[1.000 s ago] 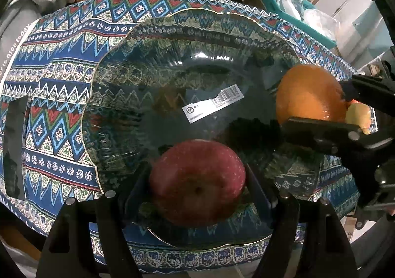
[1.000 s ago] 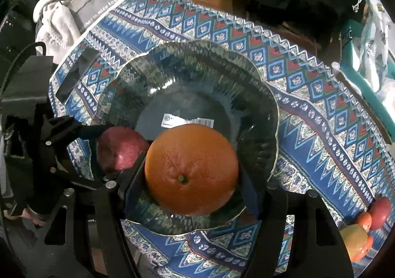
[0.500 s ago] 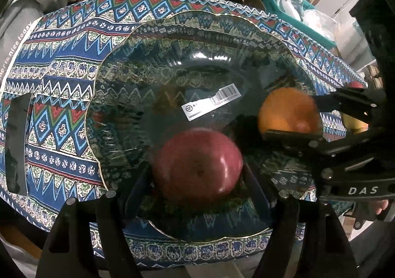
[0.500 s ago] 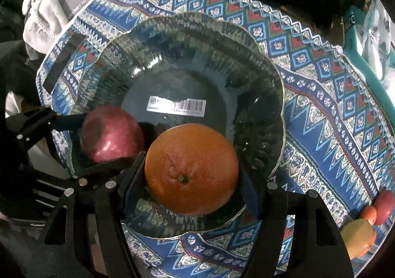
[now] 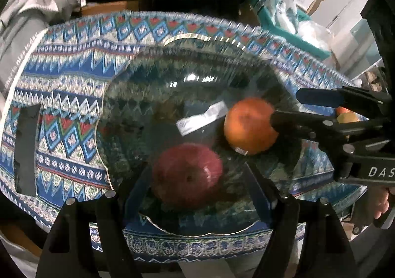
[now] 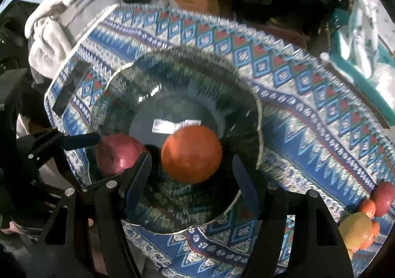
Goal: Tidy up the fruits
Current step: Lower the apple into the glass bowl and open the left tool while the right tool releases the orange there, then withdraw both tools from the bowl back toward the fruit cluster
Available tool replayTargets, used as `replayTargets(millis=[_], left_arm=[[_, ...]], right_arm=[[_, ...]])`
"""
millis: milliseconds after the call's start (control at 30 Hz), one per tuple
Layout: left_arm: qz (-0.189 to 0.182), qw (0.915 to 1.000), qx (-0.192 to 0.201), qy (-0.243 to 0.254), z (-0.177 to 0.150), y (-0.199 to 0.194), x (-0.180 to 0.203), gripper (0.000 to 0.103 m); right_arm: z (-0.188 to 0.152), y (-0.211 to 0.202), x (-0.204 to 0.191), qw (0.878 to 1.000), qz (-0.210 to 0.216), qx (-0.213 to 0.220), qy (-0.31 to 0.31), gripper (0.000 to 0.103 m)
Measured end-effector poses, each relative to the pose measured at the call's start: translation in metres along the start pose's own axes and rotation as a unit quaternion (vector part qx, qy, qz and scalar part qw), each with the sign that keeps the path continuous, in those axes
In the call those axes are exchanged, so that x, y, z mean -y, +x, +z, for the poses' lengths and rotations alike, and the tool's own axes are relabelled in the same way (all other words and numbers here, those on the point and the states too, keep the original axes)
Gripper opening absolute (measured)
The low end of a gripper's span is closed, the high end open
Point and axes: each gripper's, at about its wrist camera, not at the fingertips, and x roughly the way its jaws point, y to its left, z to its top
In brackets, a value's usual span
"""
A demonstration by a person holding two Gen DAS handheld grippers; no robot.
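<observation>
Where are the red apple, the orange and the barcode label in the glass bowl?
red apple (image 5: 186,175), left wrist view, middle.
orange (image 6: 191,154), right wrist view, middle.
barcode label (image 6: 172,126), right wrist view, middle.

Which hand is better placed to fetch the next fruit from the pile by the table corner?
Right. The loose fruit pile lies on the right gripper's side, beyond the glass bowl.

Both my grippers are matte black plastic. Left gripper (image 5: 197,191): two flat angled fingers with cut-out slots, silver round screw heads near the knuckles, bluish inner pads. Right gripper (image 6: 192,174): same build, same screws. Its side housing carries white "DAS" lettering, seen from the left wrist.
</observation>
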Motion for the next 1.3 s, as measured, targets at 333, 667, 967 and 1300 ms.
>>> replayTargets(millis=[333,667,967,1300], left_arm=[[-0.008,0.9986,0.042,0.03,0.011,-0.036,0.036,0.077],[-0.013,0.9948,0.083,0.058,0.02,-0.074,0.069,0.077],[-0.038,0.9921,0.086,0.082,0.021,-0.09,0.103,0.078],[-0.057,0.987,0.095,0.117,0.023,-0.103,0.146,0.078]], right_arm=[[0.001,-0.064,0.009,0.996,-0.053,0.067,0.022,0.07],[-0.016,-0.141,0.016,0.985,-0.082,0.149,0.025,0.07],[-0.039,-0.185,0.039,0.978,-0.095,0.179,0.046,0.07],[-0.066,-0.215,0.078,0.972,-0.114,0.187,0.083,0.07]])
